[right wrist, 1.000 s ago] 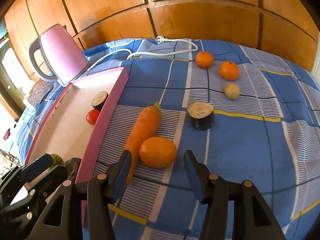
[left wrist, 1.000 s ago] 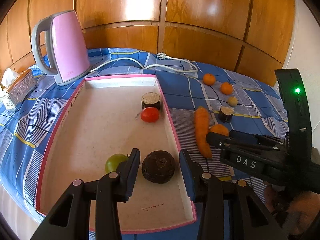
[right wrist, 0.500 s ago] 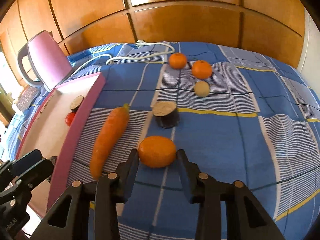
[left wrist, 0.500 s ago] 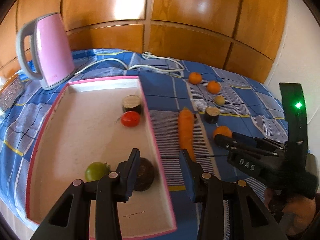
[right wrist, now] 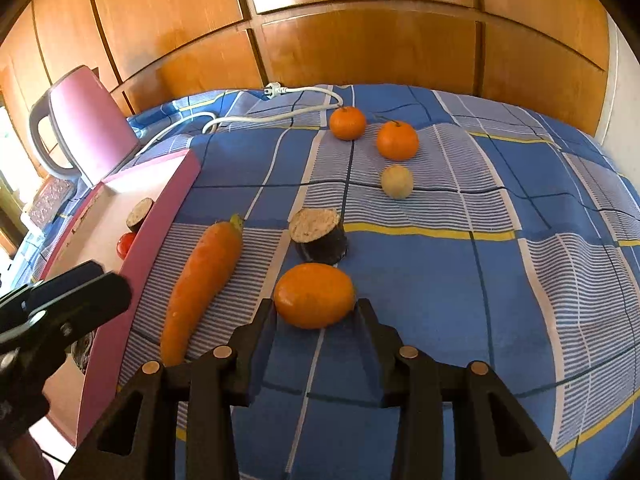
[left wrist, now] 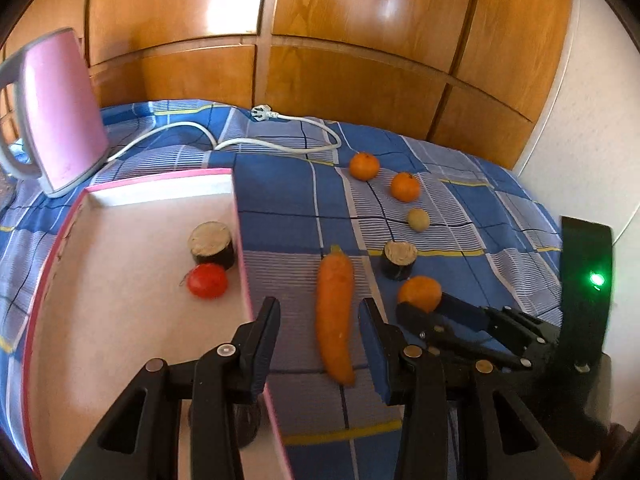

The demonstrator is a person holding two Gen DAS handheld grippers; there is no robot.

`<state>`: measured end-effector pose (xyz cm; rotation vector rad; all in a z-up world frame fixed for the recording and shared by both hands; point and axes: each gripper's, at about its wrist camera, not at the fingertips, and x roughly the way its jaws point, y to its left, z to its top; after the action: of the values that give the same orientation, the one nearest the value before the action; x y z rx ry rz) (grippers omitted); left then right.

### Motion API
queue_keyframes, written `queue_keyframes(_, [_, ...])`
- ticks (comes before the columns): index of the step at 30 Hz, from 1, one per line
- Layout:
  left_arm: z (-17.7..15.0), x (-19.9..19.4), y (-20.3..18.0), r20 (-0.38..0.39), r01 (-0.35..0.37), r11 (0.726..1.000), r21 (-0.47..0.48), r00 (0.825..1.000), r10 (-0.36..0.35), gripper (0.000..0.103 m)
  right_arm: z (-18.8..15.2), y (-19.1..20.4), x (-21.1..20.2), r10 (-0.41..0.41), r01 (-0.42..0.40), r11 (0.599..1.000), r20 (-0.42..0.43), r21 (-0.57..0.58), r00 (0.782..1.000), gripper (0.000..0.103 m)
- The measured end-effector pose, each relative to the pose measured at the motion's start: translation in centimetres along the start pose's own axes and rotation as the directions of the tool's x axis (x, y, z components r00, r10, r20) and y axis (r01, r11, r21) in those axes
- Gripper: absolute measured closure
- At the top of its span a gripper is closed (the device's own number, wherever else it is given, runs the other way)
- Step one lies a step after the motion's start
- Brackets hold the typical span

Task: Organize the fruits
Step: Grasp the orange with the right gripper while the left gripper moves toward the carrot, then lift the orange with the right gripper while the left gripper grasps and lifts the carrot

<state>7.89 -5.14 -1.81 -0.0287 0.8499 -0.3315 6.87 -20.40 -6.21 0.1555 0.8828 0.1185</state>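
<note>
On the blue checked cloth [right wrist: 440, 280] lie three oranges, one carrot [right wrist: 200, 280], one pale round fruit [right wrist: 397, 181] and one cut stump [right wrist: 319, 235]; a second stump [left wrist: 211, 245] and one tomato [left wrist: 207, 280] sit in the pink-rimmed tray [left wrist: 244, 264]. The right gripper [right wrist: 316, 320] has its fingers pressed against the nearest orange [right wrist: 315, 295], which rests on the cloth. The left gripper [left wrist: 320, 332] is spread wide over the carrot, beside the tray wall. A pink kettle [left wrist: 60, 108] and its white cord [left wrist: 280, 142] lie behind. No writing is legible.
</note>
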Motion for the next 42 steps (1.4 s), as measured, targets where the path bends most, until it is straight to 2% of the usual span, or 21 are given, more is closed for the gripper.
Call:
queue_keyframes(13, [1.7, 4.7, -1.2, -0.095, 0.026, 0.999, 0.037, 0.995, -0.022, 0.062, 0.3, -0.8, 0.7, 0.009, -0.009, 1.0, 0.039, -0.012, 0.999, 0.062])
queue_keyframes(18, [2.1, 6.5, -2.3, -0.137, -0.003, 0.997, 0.077, 0.99, 0.013, 0.062, 0.4, -1.0, 0.7, 0.019, -0.019, 1.0, 0.04, -0.003, 0.999, 0.062])
queue_keyframes(19, [2.1, 6.8, -2.3, -0.149, -0.004, 0.998, 0.068, 0.989, 0.014, 0.063, 0.4, -1.0, 0.8, 0.022, -0.022, 1.0, 0.037, -0.002, 0.999, 0.062])
queue_keyframes(21, [2.2, 7.5, -2.1, -0.165, -0.022, 0.999, 0.047, 0.986, 0.03, 0.073, 0.4, -1.0, 0.8, 0.022, -0.022, 1.0, 0.037, -0.001, 0.999, 0.062])
queue_keyframes(22, [2.2, 7.7, -2.0, -0.167, -0.031, 0.999, 0.045, 0.985, 0.038, 0.074, 0.4, -1.1, 0.8, 0.025, -0.025, 1.0, 0.038, 0.001, 0.999, 0.062])
queue_keyframes(32, [1.4, 5.8, -2.2, -0.103, 0.0, 0.999, 0.038, 0.995, 0.004, 0.074, 0.6, -0.9, 0.7, 0.011, -0.01, 1.0, 0.03, -0.027, 0.999, 0.063])
queue_keyframes(42, [-0.7, 3.2, -2.7, -0.078, 0.017, 1.0, 0.025, 0.997, -0.015, 0.074, -0.7, -1.1, -0.7, -0.005, 0.006, 0.999, 0.013, -0.045, 1.0, 0.063])
